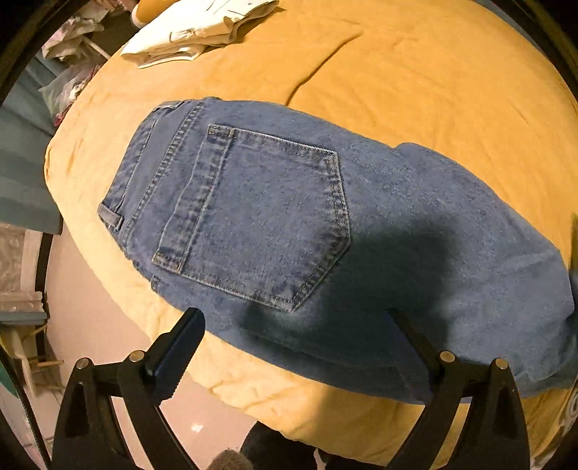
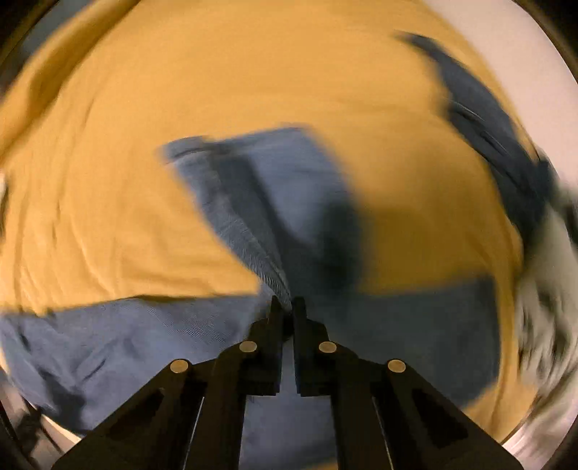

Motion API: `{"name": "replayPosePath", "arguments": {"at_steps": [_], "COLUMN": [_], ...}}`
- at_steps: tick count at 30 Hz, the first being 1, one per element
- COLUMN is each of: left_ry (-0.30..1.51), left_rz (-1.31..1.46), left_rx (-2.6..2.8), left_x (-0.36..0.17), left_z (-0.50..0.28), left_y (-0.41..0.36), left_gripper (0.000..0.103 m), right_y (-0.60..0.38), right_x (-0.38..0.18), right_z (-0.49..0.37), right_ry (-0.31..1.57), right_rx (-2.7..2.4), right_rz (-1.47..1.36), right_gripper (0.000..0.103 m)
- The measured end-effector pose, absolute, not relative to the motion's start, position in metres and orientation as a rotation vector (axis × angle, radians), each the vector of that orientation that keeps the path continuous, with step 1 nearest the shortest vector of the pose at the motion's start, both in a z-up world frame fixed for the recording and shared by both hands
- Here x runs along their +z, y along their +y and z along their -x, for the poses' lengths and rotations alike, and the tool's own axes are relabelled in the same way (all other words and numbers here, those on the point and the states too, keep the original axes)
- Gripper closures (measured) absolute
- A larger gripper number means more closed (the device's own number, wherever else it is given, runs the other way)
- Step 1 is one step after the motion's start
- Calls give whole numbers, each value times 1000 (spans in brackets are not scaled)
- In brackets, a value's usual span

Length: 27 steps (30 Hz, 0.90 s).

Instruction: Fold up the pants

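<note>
My right gripper (image 2: 284, 307) fingers pinch a denim leg fold to carry it over; left gripper (image 1: 292, 325) fingers spread above the jeans (image 1: 274, 217), released.

A home bedroom: a bed (image 1: 415, 72) under a mustard-yellow sheet carries folded pale clothes (image 1: 195, 32), with heaped laundry (image 1: 68, 65) on the floor beside it.

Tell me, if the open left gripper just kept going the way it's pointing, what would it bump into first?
Probably the blue jeans on the yellow bedcover: the left gripper points down at them, near the back pocket. Depth is unclear.
</note>
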<state>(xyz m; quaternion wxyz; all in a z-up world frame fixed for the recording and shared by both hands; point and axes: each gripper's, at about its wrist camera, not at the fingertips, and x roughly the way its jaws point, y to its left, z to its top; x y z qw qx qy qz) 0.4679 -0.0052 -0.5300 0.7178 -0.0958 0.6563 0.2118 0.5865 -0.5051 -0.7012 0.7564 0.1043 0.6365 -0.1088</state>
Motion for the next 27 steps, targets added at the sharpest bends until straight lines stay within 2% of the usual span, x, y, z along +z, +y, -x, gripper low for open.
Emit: {"name": "replayPosePath", "arguments": {"at_steps": [3,7,10,11,14,16,17,19,23,25,26,27], "left_ry": [1445,1456,1470,1475,1474,1468,1463,1455,1432,1410,1401,1393], "left_rz": [181,164,190,199,230,245,258,277,349,404,437,478], "left_rx": [474,480,495,506,519,526,529,542,566,572,581,588], "left_x": [-546,-545,-552,-555,-558,-559,-560,-561,-560,-559,-558,-559], "left_z": [-458,-446,-446,-445,-441,-438,-435,-430,-416,-407,-403,-399], "left_y": [-9,-31,-33,-31,-32,-31,-29,-23,-4,9,18,27], "left_gripper": [5,5,5,5,5,5,5,5,5,5,5,5], "right_y": [-577,-644,-657,-655,-655,-652,-647,-637,-637,-624,-616,-599], "right_x": [-694,-750,-772,-771,-768,-764,-760,-756,-751,-731,-726,-717], "right_z": [-521,-460,-442,-440,-438,-447,-451,-453,-457,-465,-461,-464], "right_ry": [1349,1401,1336,1304,1239,1277,1284,1334,1355,1361,1355,1365], "right_rx": [-391,-438,-395,-379,-337,-331,-329,-390,-448,-380,-329,-279], "right_rz": [-461,-897,-1112,-1162,-1230,-1165,-1127,-993,-1021,-1043,-1058,-1058], "right_gripper": [98,98,97,94,75,72,73,101,100,96,88,70]}}
